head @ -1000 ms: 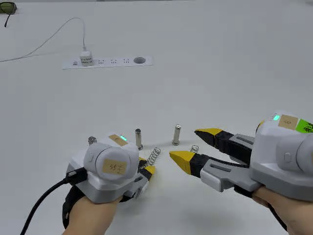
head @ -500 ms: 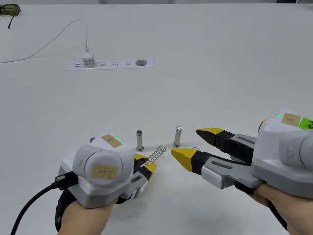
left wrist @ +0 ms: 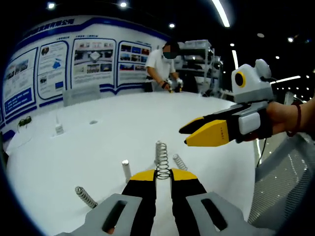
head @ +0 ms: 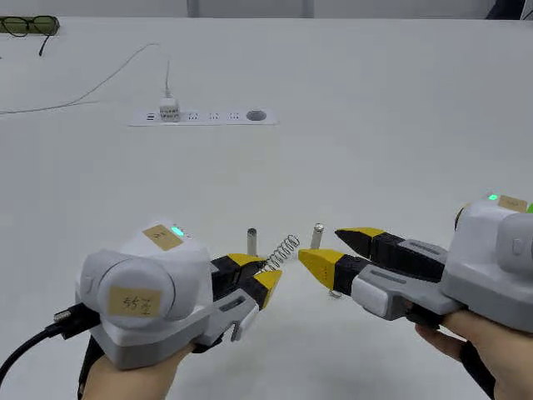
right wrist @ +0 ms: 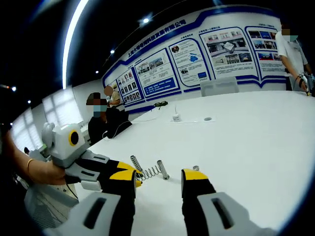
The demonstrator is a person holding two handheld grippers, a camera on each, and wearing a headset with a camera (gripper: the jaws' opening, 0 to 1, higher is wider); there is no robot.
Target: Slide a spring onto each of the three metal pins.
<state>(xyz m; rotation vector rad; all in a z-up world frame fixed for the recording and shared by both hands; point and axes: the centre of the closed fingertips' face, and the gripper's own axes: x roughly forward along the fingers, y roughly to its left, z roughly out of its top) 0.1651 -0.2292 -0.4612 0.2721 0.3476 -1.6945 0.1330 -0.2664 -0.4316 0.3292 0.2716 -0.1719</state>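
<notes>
While the left gripper (head: 261, 272) sits low at lower left of the head view, its jaws are pinched together on one end of the held spring (head: 283, 250). The coil sticks out past the yellow tips, up and to the right, and is off the table (head: 375, 125). The left hand (head: 137, 377) grips the body from below, at the bottom edge of the frame. The jaws point right and slightly up. In the left gripper view the held spring stands straight up from the closed tips at bottom centre.

The right gripper (head: 333, 248) is at lower right, with its jaws apart and nothing between them. Its yellow tips point left at the spring's free end: near it, not touching. The right hand (head: 470, 342) is under the body at the lower right edge. In the right gripper view the gap between its own tips is plain, and the held spring lies across the frame just above them.

Counts:
- Grippers: two.
- Pins: two bare ones, upright on the table in the head view. The left pin (head: 251, 242) is just above the left gripper's tips. The right pin (head: 317, 235) is just right of the spring's free end, beside the right gripper's upper jaw.
- Springs: three in the left gripper view.
  - The held one.
  - A loose spring (left wrist: 179, 161) lying on the table just right of it.
  - A third spring (left wrist: 84, 195) at lower left, standing tilted. I can't tell if it's on a pin.

Further out, a power strip (head: 204, 117) is at upper centre-left with a white plug (head: 168, 107) in it. A cable (head: 100, 79) runs off to the left. A pair of glasses (head: 29, 25) is in the top left corner.
</notes>
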